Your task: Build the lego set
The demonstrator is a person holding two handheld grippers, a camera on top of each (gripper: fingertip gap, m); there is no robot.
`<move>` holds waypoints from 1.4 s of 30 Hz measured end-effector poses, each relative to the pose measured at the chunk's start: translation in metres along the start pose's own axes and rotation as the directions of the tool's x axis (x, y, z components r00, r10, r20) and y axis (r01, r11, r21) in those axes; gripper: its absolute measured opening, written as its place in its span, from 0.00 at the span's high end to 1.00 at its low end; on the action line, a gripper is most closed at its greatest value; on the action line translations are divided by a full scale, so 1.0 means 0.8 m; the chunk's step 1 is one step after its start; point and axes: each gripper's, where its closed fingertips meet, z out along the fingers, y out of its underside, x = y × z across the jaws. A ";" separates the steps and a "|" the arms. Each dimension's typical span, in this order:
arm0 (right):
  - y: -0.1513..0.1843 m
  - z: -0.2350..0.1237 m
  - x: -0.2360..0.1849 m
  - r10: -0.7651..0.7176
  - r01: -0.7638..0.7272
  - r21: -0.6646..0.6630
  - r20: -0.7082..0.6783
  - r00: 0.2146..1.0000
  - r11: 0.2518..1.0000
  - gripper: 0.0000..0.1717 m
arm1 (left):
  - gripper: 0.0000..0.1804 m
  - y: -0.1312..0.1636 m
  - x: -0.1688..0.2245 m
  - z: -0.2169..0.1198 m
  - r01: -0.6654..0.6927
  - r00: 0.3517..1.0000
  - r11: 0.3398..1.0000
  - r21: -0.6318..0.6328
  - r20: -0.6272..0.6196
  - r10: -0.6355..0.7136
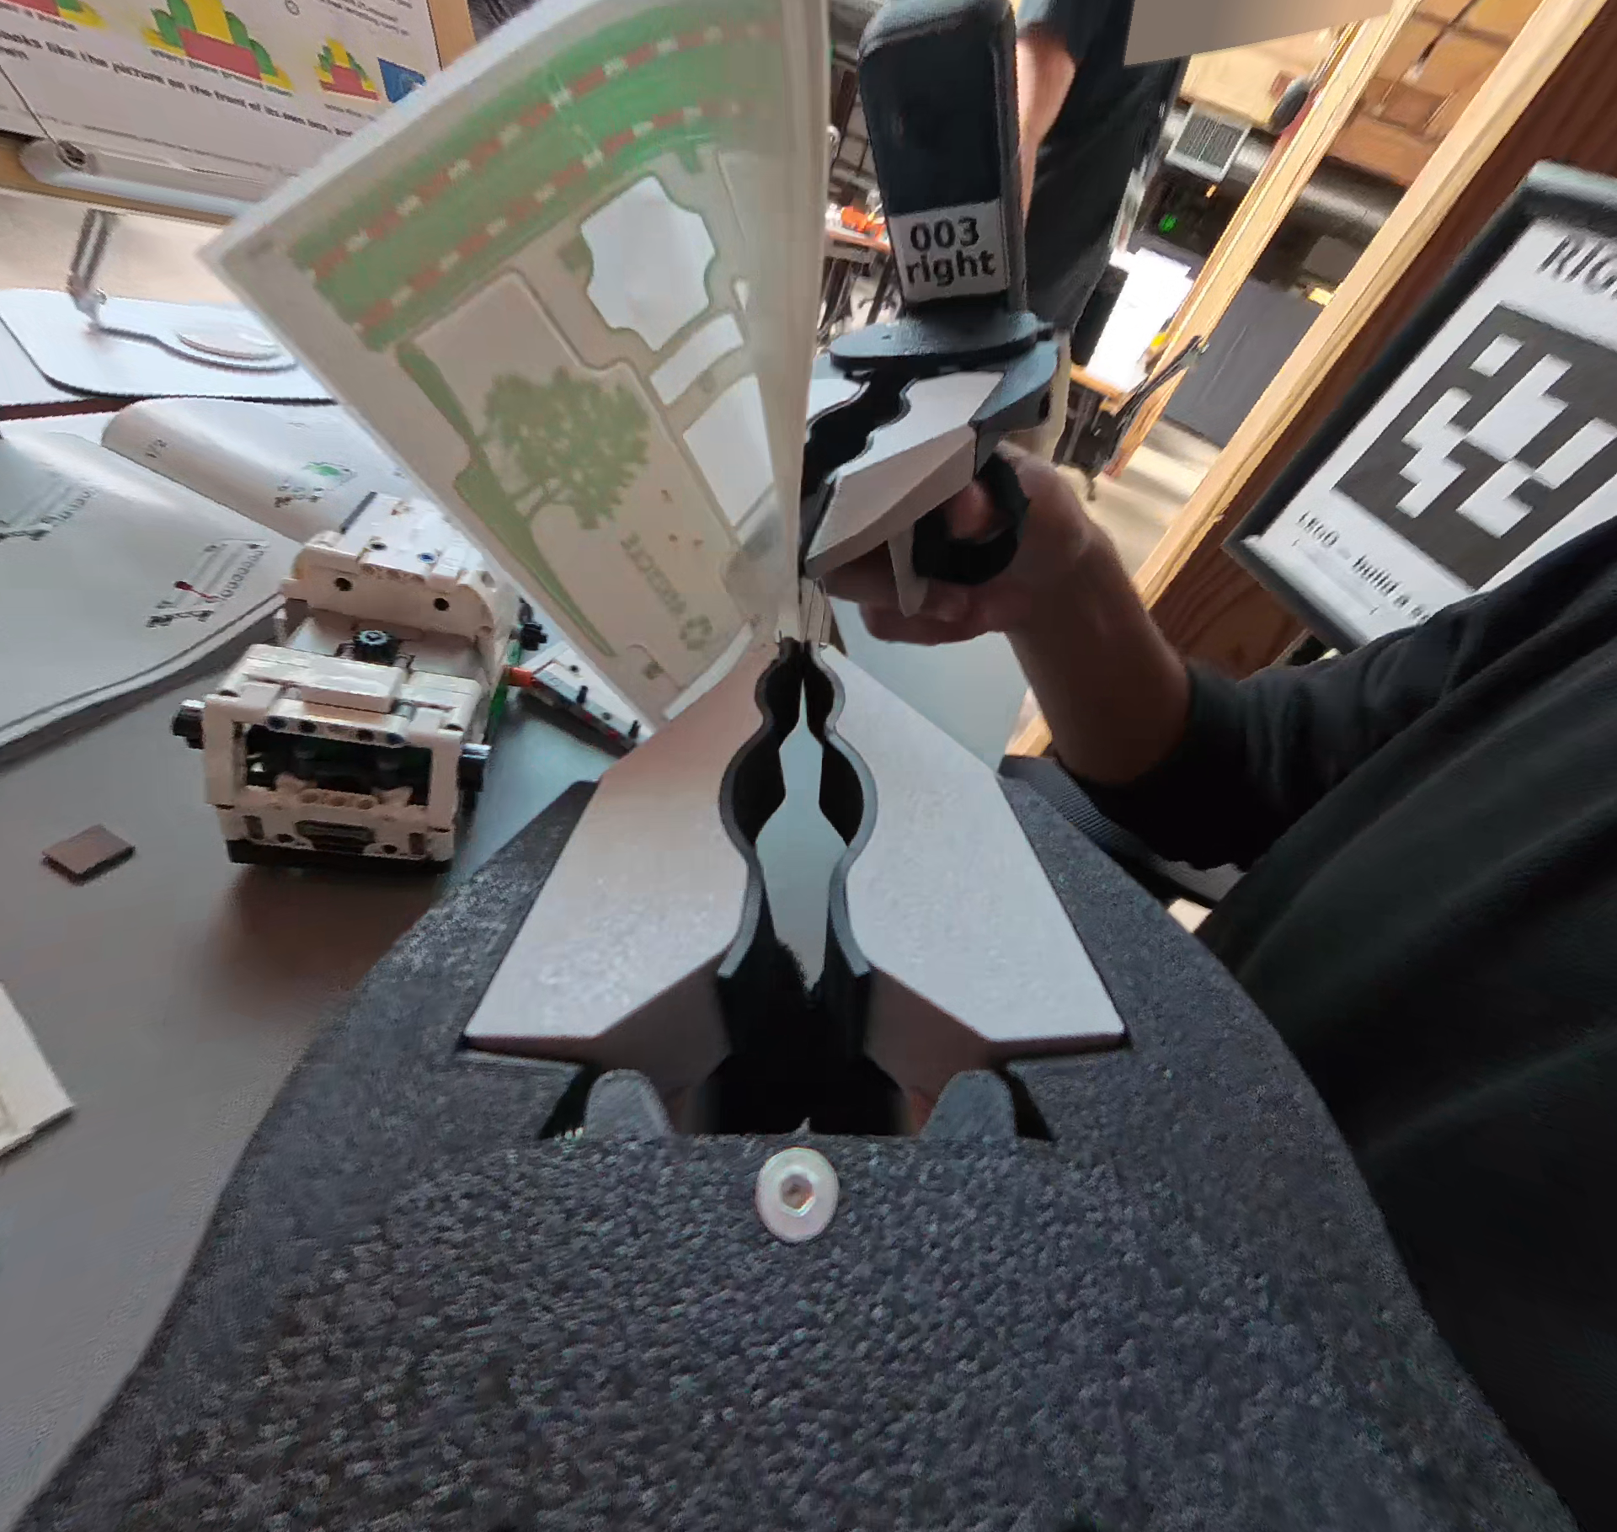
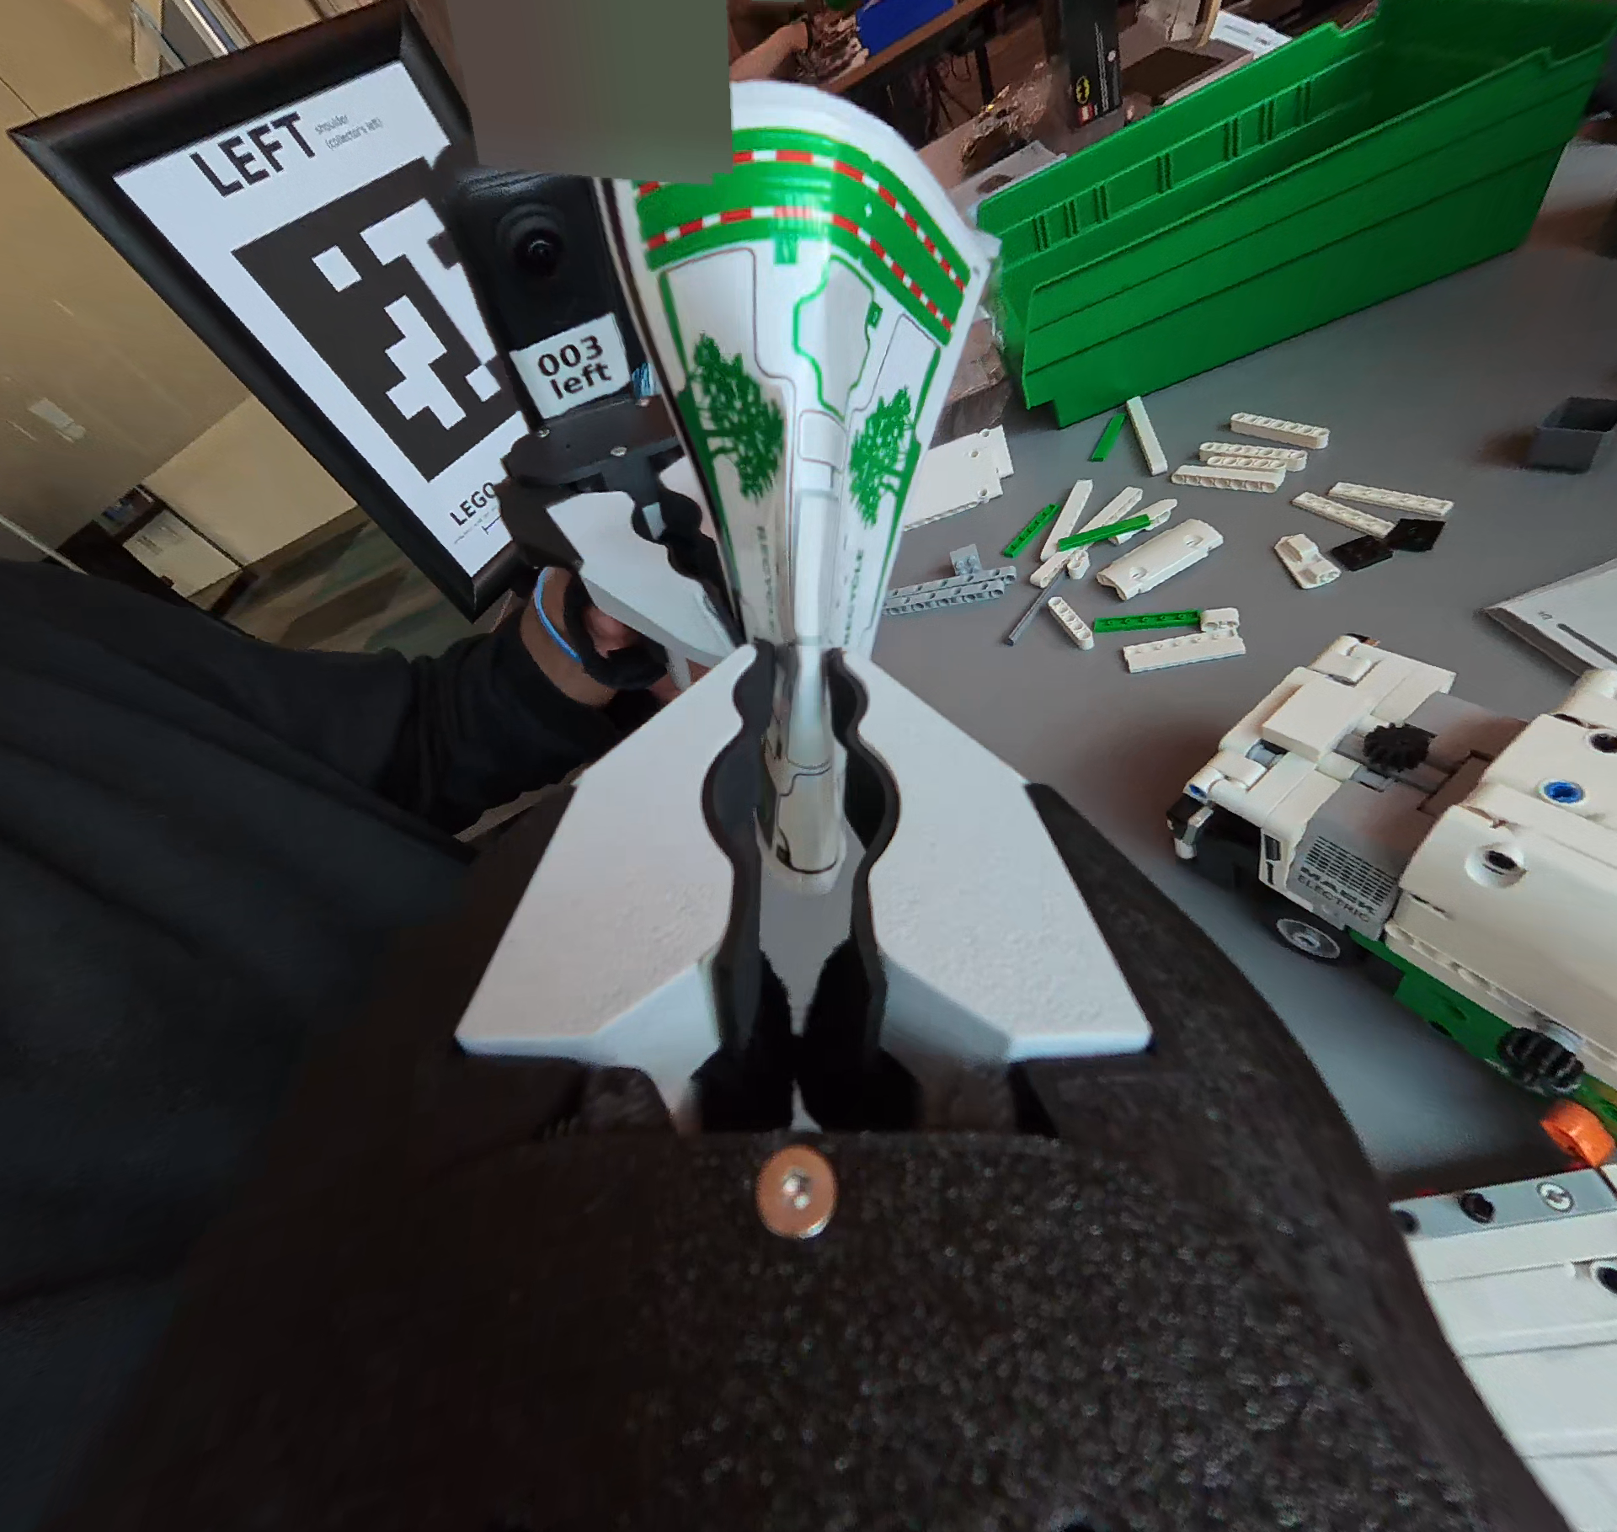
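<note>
1. Both tongs meet on the same thing: the right gripper [image 2: 801, 667] is clenched around a curled sticker sheet [image 2: 814, 405], its dark pads pressing the rolled lower end from either side. The left gripper [image 1: 801, 650] has its tips closed together at the sheet's bottom corner; from my seat they seem to pinch a thin edge or peeled film there, though I can't make out quite what.

2. That sheet is up in the air between the two grippers, above the near edge of the grey table [image 2: 1094, 729], fanning upward and away from me.

3. Handling, as I judge it: very light, thin and floppy. It bows and curls under its own spring. The glossy face looks slippery, so a grip could slide. It will crease or tear if I squeeze hard or pull the two grips apart carelessly.

4. Where I would take hold: the plain margin or a corner, well off the printed decals, with the second grip close to the first so the paper stays taut.

5. Looks: white backing, green bands with red-and-white dashes across the top, two green trees, and outlined blank panels. The reverse, in the left wrist view [image 1: 560, 335], shows the same print faded.

6. To the right on the table stand a white brick-built truck [image 2: 1365, 842], loose white and green pieces [image 2: 1164, 527] and, farther off, a green bin [image 2: 1295, 204].
</note>
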 end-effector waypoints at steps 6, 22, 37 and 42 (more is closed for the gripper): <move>-0.015 -0.024 0.001 -0.285 0.305 0.090 -0.184 0.941 0.948 0.72 | 1.00 -0.008 -0.012 -0.008 0.373 0.923 0.919 0.127 -0.148 -0.354; 0.060 0.024 -0.027 -0.339 0.337 -0.044 -0.044 0.940 0.941 0.66 | 1.00 0.025 0.010 0.010 0.310 0.937 0.943 0.117 -0.206 -0.283; 0.062 0.020 0.031 -0.908 0.807 -0.550 -0.418 -0.042 0.216 1.00 | 1.00 0.039 -0.029 0.000 0.672 0.738 0.723 0.164 -0.228 -0.635; 0.056 0.015 0.030 -0.874 0.772 -0.633 -0.405 -0.270 0.055 1.00 | 0.92 0.041 -0.035 0.001 0.736 0.676 0.650 0.189 -0.247 -0.694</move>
